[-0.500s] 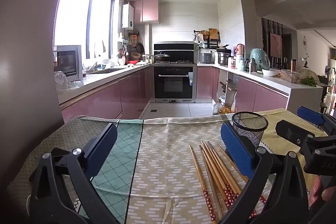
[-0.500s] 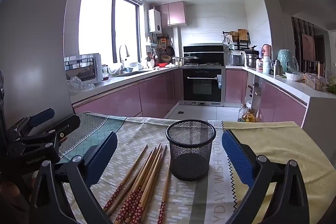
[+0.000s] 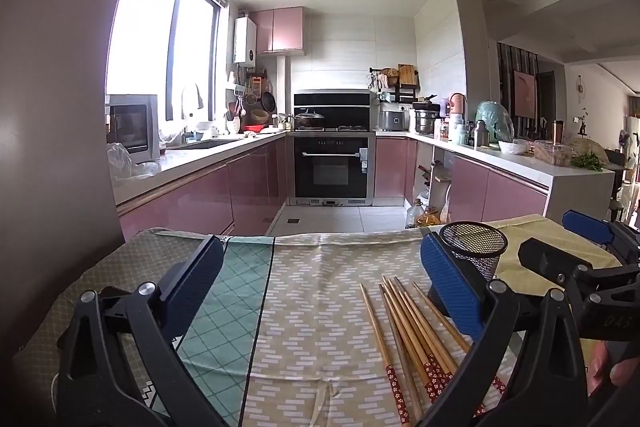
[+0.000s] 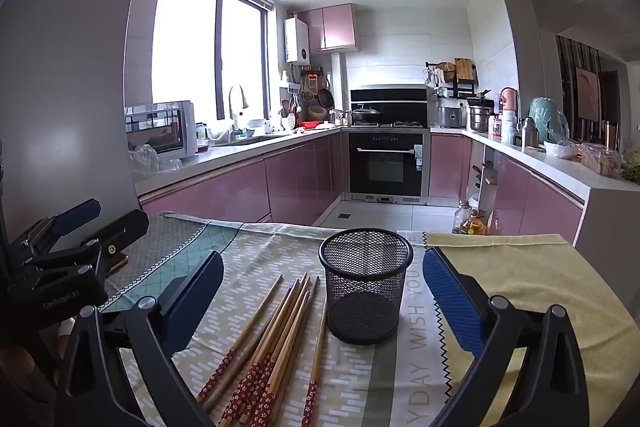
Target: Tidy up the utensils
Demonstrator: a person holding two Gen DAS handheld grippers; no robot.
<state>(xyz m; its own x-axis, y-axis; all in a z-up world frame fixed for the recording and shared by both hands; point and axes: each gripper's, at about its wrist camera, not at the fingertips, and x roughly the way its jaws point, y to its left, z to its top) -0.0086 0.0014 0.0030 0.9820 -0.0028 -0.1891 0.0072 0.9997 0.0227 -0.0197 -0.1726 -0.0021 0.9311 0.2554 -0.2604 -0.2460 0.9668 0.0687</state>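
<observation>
Kitchen with pink cabinets and black oven behind; patchwork tablecloth (image 4: 520, 279) over table in foreground.

One black mesh holder (image 4: 366, 293), upright, empty as far as visible, just right of the chopsticks.

Bamboo chopsticks (image 4: 276, 339), roughly eight, exact count unclear where overlapped; loose fan flat on cloth, red-patterned ends toward camera.

One left gripper (image 3: 320, 291), fingers spread wide, holding nothing, above cloth left of the chopsticks.

One right gripper (image 4: 320, 299), fingers spread wide, holding nothing, framing holder and chopsticks.

Progress, judged: none yet in holder; all left to gather.
</observation>
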